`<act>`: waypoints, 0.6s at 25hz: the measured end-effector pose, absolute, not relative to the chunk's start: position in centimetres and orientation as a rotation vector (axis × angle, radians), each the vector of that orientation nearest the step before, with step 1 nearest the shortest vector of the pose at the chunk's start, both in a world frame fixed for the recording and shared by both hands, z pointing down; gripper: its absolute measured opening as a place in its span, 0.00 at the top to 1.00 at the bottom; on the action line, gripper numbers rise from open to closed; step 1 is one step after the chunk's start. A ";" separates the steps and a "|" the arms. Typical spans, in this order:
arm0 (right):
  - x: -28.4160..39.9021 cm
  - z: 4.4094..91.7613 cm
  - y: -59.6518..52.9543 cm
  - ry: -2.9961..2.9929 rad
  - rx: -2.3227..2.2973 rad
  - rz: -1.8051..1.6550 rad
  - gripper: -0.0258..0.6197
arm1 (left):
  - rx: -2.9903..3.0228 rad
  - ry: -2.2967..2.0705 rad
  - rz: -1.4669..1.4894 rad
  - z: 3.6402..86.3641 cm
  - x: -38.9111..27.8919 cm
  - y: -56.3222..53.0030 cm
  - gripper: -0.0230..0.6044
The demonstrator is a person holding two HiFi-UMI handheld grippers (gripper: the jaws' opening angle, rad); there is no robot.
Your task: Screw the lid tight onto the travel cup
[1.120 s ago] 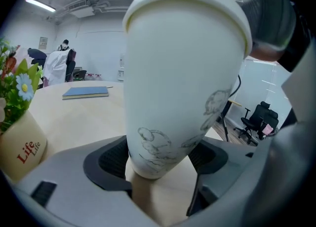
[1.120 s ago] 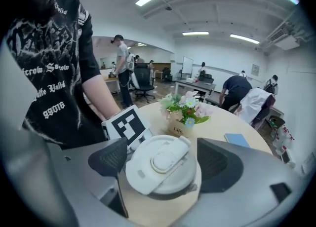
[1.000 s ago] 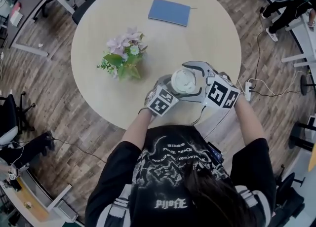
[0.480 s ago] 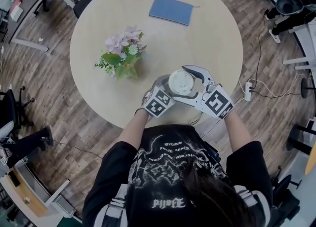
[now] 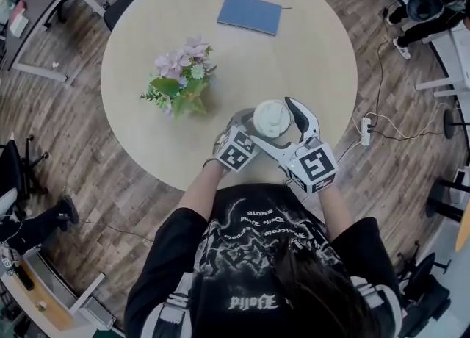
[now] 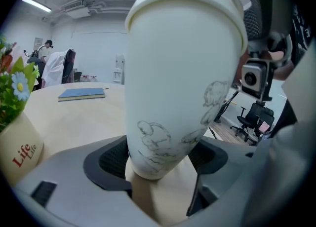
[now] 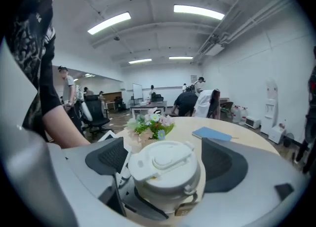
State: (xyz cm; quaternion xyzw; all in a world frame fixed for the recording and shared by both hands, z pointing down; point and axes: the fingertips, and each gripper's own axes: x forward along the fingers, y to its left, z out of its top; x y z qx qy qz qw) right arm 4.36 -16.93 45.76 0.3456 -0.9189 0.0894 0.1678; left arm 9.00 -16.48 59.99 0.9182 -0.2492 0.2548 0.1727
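The travel cup [image 6: 182,83] stands upright at the near edge of the round desk [image 5: 308,42], just in front of us, with the lid [image 5: 272,118] sitting level on its mouth. Our left hand-held gripper [image 6: 163,164] is clenched on the lower part of the cup's body, a pad pressing on each side. We cannot tell whether the base rests on the desk or hangs just above it.

Our right hand-held gripper [image 7: 165,161] is released. Its jaws have just been opening, and they stand wide on either side of the lid with a thin gap at each pad.

We judge this to be a re-grip between turns. Whether the lid is already tight we cannot tell, so more twisting probably remains.

To do the next stroke well, we should:
- Bring the right pads in on the lid's round rim rather than on the raised flap and hinge on top, where the grip might slip or flip the flap open.
- Point the right gripper so that its roll runs about the cup's own axis, so the lid doesn't ride up crooked on the thread.
- Hold the left grip firm so the body cannot spin along.
- Stop once the lid resists and the cup starts to twist in the left pads.
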 end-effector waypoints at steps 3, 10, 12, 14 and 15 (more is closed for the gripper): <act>3.9 44.0 -15.9 -2.621 0.623 0.127 0.20 | 2.604 -0.696 0.727 60.2 8.9 -16.5 0.33; 4.9 45.0 -14.7 -2.192 -0.186 -0.292 0.21 | 2.596 -0.686 0.738 60.8 8.9 -16.4 0.33; 5.3 46.2 -14.5 -2.030 -0.349 -0.403 0.21 | 2.595 -0.683 0.744 60.9 8.9 -16.4 0.33; 5.6 47.6 -14.7 -1.882 -0.472 -0.507 0.23 | 2.594 -0.685 0.747 61.1 8.9 -16.4 0.33; 5.5 48.0 -15.0 -1.833 -0.514 -0.541 0.24 | 2.592 -0.686 0.748 61.1 8.9 -16.4 0.33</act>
